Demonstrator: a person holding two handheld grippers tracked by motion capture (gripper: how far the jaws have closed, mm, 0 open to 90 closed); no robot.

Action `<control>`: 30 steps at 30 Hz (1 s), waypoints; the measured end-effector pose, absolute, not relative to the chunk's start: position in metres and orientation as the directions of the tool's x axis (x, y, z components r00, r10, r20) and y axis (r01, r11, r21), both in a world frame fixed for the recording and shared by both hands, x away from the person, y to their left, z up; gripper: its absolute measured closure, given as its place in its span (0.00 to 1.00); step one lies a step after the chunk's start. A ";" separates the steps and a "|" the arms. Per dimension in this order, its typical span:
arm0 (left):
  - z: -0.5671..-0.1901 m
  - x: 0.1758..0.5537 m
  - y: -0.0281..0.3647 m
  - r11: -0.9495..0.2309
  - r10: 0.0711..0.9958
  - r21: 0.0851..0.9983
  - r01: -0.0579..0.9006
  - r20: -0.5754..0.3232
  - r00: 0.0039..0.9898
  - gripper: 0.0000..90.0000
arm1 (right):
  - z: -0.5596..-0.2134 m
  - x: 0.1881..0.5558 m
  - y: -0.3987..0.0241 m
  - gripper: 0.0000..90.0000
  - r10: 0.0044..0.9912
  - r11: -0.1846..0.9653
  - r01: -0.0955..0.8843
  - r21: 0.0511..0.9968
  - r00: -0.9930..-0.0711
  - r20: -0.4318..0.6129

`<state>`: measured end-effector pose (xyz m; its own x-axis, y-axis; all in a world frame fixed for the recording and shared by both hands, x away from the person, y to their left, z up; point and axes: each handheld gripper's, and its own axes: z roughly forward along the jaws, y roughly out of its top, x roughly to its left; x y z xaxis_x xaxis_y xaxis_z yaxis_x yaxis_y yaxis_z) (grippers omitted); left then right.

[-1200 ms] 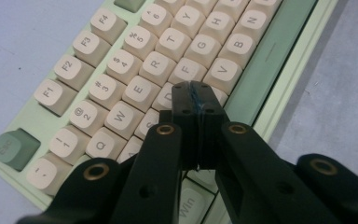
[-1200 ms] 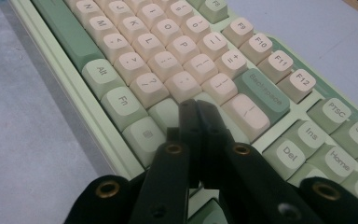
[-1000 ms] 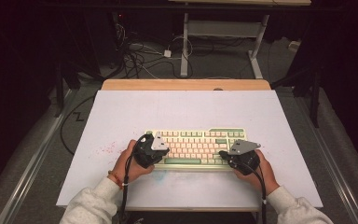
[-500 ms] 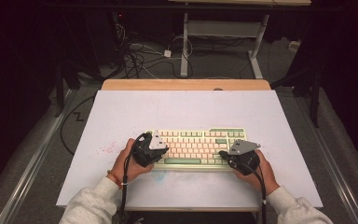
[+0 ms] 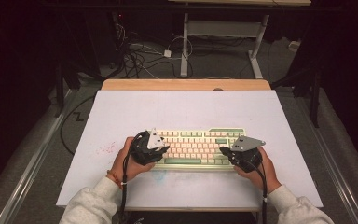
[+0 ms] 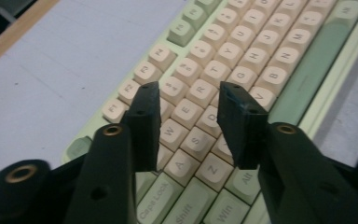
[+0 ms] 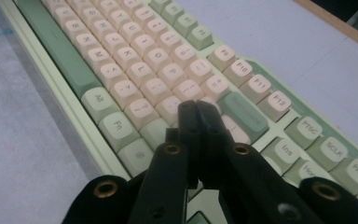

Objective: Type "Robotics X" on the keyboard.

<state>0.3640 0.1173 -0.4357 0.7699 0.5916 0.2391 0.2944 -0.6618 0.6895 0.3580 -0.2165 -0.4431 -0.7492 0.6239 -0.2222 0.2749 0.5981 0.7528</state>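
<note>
A pale green keyboard [image 5: 196, 147] with cream keys lies on the white table top [image 5: 186, 112]. My left gripper [image 5: 165, 150] hovers over its left end, above the letter keys [image 6: 200, 88]. Its jaws have just been opening and now stand apart [image 6: 189, 100], with nothing held between them. My right gripper [image 5: 223, 151] is over the keyboard's right end, and its jaws are pressed together [image 7: 196, 106] above the keys near the green enter key [image 7: 242, 114], with nothing in them.
The white top rests on a wooden table whose far edge [image 5: 186, 84] shows behind it. Faint red marks [image 5: 103, 150] stain the surface left of the keyboard. Cables [image 5: 140, 56] and a desk frame [image 5: 223, 37] stand on the dark floor beyond.
</note>
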 end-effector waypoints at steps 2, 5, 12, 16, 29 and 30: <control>-0.435 0.364 0.117 -0.654 0.602 0.698 0.293 0.245 0.760 0.59 | -0.440 0.358 -0.217 0.99 0.628 0.590 0.270 0.760 -0.746 -0.222; -0.436 0.363 0.117 -0.650 0.606 0.705 0.286 0.253 0.754 0.54 | -0.436 0.359 -0.218 0.97 0.633 0.587 0.267 0.765 -0.740 -0.227; -0.434 0.362 0.116 -0.645 0.614 0.715 0.270 0.275 0.739 0.41 | -0.432 0.360 -0.221 0.83 0.651 0.570 0.267 0.777 -0.724 -0.229; -0.435 0.362 0.114 -0.648 0.624 0.709 0.278 0.285 0.728 0.30 | -0.430 0.361 -0.223 0.69 0.672 0.556 0.272 0.785 -0.703 -0.232; -0.440 0.361 0.113 -0.633 0.636 0.727 0.266 0.293 0.714 0.18 | -0.433 0.366 -0.224 0.23 0.767 0.487 0.314 0.815 -0.600 -0.227; -0.439 0.360 0.112 -0.632 0.636 0.730 0.260 0.297 0.712 0.18 | -0.433 0.366 -0.224 0.22 0.772 0.482 0.313 0.818 -0.593 -0.228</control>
<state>0.3601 0.1123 -0.4395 0.7125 0.6357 0.2970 0.2602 -0.6324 0.7296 0.3662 -0.2243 -0.4331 -0.5927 0.7724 -0.2282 0.3134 0.4821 0.8181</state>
